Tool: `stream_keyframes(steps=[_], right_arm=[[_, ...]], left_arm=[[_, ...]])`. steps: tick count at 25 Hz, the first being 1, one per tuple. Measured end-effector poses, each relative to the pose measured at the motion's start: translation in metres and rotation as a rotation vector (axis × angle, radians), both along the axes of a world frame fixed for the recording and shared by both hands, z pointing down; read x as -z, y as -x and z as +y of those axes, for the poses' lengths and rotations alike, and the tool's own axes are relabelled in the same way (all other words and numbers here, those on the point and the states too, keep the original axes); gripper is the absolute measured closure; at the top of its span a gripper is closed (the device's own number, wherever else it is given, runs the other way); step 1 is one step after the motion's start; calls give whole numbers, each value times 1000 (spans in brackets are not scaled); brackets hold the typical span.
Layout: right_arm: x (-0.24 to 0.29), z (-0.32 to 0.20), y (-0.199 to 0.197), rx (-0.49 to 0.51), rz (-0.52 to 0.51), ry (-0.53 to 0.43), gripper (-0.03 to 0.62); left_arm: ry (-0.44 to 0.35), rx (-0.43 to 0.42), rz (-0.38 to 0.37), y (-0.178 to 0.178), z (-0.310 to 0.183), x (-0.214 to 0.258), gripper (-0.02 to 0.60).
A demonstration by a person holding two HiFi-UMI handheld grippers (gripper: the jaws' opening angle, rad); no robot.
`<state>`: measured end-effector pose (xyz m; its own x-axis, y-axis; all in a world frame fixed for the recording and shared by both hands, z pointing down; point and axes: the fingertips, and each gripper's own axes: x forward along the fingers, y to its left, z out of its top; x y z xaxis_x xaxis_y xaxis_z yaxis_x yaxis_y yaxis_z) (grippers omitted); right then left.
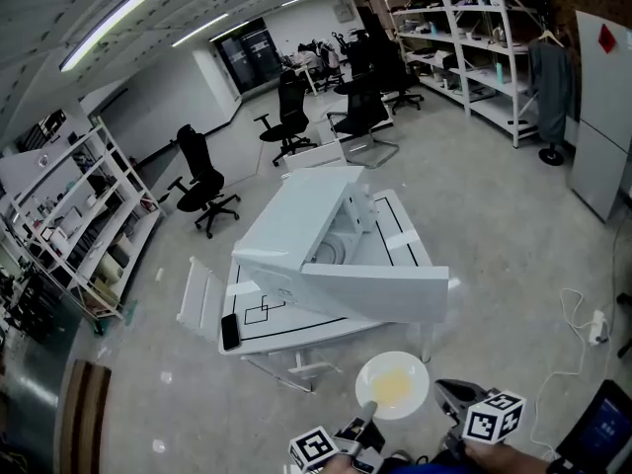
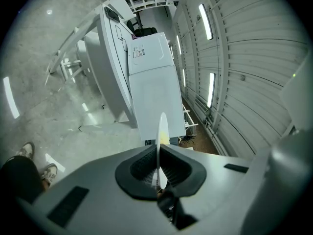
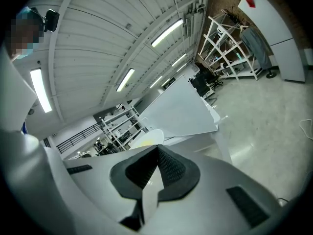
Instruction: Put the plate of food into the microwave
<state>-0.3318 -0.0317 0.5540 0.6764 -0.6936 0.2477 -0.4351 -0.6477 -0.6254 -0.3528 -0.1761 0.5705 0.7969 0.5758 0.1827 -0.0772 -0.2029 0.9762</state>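
From the head view, we hold the white plate (image 1: 392, 384), with yellow food at its centre, in the air before the bench (image 1: 296, 329) and the microwave (image 1: 306, 235). In the left gripper view, our left claw (image 2: 157, 166) pinches its rim edge-on. In the right gripper view, our right claw (image 3: 156, 151) is pressed together with nothing in it.

My plate (image 1: 392, 384) is white with yellow food (image 1: 394, 391), microwave (image 1: 326, 255) white, table (image 1: 296, 326) white with black outlines, marker cubes (image 1: 319, 449) black-and-white squares.
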Motion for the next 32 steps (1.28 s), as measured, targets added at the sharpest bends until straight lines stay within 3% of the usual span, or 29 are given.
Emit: stream_keyframes(steps=[11, 20, 32], right_arm=[[-4, -4, 8, -76, -5, 4, 594], [-6, -8, 23, -147, -13, 10, 594], [-7, 19, 6, -208, -15, 3, 594]], left_arm=[[-3, -70, 4, -1, -4, -6, 565], [66, -131, -13, 5, -1, -7, 565], [21, -198, -14, -15, 22, -14, 565]])
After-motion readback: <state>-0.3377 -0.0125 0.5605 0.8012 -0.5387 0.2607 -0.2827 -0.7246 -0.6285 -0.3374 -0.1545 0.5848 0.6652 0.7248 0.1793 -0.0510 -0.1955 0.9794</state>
